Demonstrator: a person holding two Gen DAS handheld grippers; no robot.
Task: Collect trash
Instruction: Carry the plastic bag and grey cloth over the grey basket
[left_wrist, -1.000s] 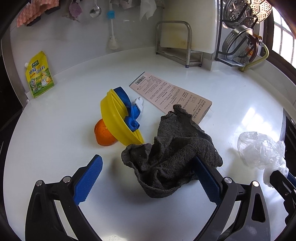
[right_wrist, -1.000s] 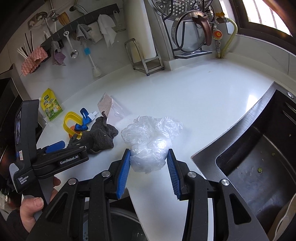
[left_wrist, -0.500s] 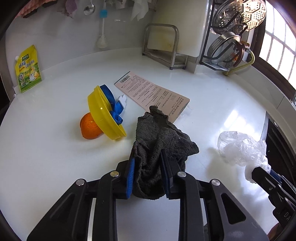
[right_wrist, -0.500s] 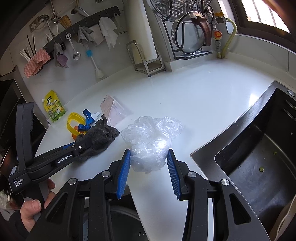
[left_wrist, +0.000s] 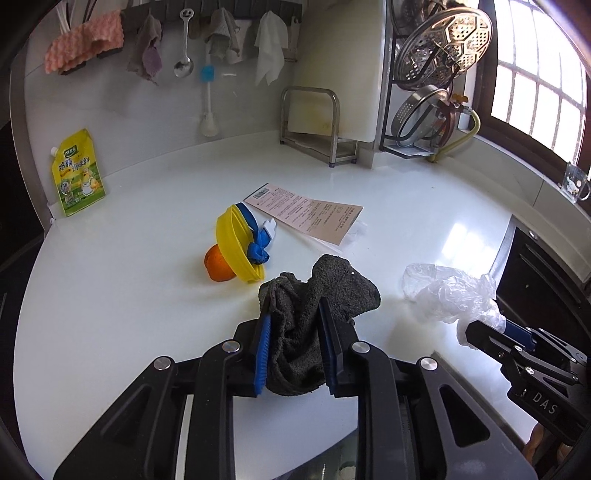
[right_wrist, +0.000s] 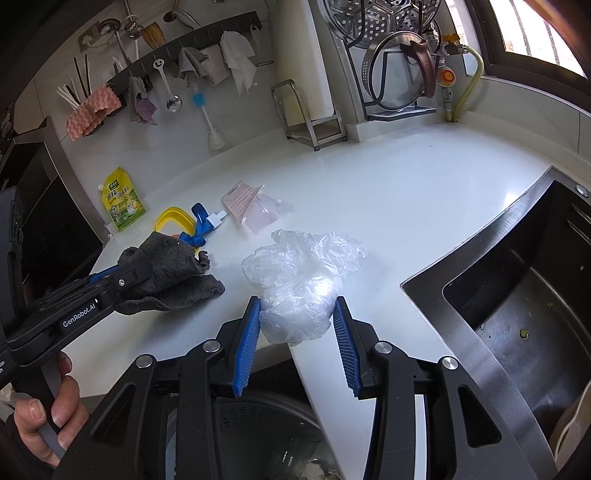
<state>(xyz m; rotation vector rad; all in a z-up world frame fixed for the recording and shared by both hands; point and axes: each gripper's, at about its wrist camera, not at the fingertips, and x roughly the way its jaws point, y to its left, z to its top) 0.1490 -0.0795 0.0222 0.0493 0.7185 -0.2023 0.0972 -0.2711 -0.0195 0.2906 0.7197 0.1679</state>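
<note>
White kitchen tabletop (left_wrist: 110, 295), with a sink basin (right_wrist: 517, 314) at its right end, carried the litter to be collected. Nearest the cameras, the left claw (left_wrist: 295, 332) was closed tightly on a dark grey rag (left_wrist: 317, 295), its blue pads pressing the bunched cloth from both sides; most of the rag was raised off the surface, one fold trailing low, apparently so that it could be carried away. The right claw (right_wrist: 297, 325) stood partly open around a crumpled clear plastic bag (right_wrist: 303, 273), the left pad touching the film and the right pad just clear of it; no grip was yet made. The bag sat at the tabletop's front edge, a position that probably favoured a direct approach. A dark round opening (right_wrist: 266, 443) below that edge may have been a bin, though this could not be confirmed.

Farther back lay a yellow lid (left_wrist: 236, 243) tilted against an orange object (left_wrist: 216, 266), with a blue ribbon (left_wrist: 256, 251) attached, then a pink printed packet (left_wrist: 306, 214). A yellow seasoning pouch (left_wrist: 77, 173) leaned against the wall.

Compared with one second earlier, the left claw had gone from wide open around the flat-lying rag to fully clamped, and the rag had been drawn up and toward the camera. The right claw's opening and the bag's position were unchanged.
</note>
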